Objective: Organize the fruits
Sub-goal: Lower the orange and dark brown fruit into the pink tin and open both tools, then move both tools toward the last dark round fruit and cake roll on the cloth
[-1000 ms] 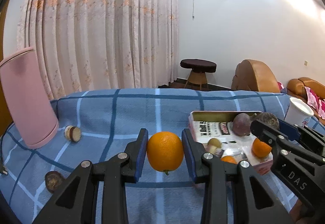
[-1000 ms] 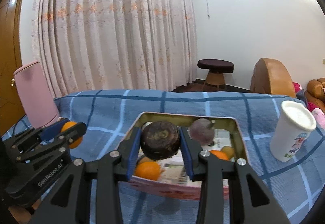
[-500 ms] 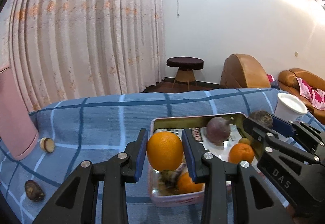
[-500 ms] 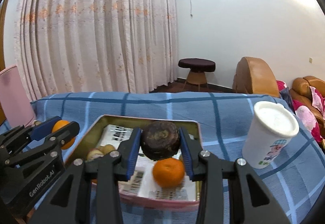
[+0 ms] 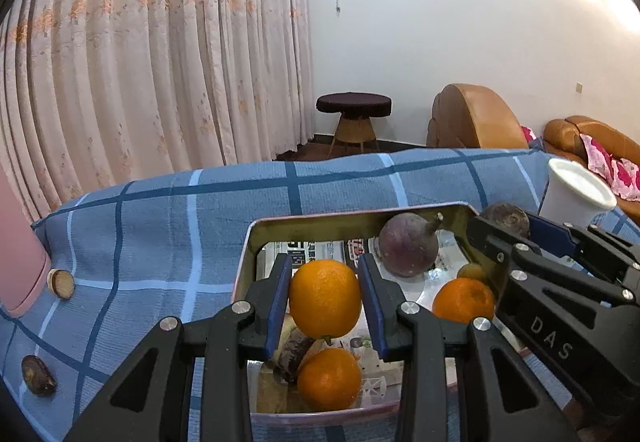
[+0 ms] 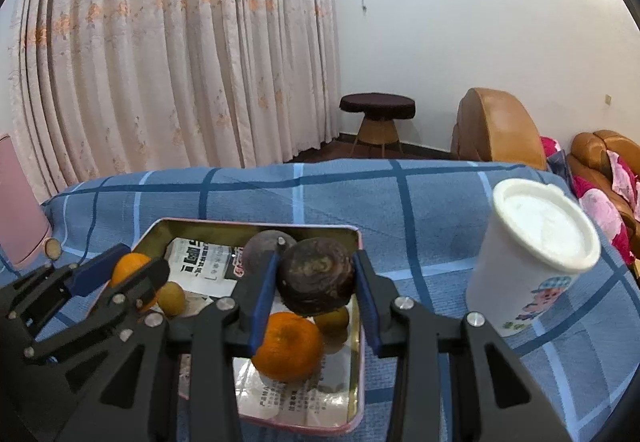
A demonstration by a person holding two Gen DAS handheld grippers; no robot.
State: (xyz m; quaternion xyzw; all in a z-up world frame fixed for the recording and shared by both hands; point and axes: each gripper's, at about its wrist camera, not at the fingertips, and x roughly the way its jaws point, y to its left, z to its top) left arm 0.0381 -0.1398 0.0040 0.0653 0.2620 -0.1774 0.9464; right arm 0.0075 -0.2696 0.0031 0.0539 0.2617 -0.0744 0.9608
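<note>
tin (image 5: 256,242) – two oranges (image 5: 329,378), purple fruit (image 5: 408,244) | cup (image 6: 532,254) – lidded

Orange (image 5: 325,297) and dark wrinkled passion fruit (image 6: 316,276), each clamped above the open metal tin (image 6: 256,228); inside lie a purple passion fruit (image 5: 408,245), two tangerines (image 5: 329,378) and small yellowish fruits (image 6: 171,298).
</note>
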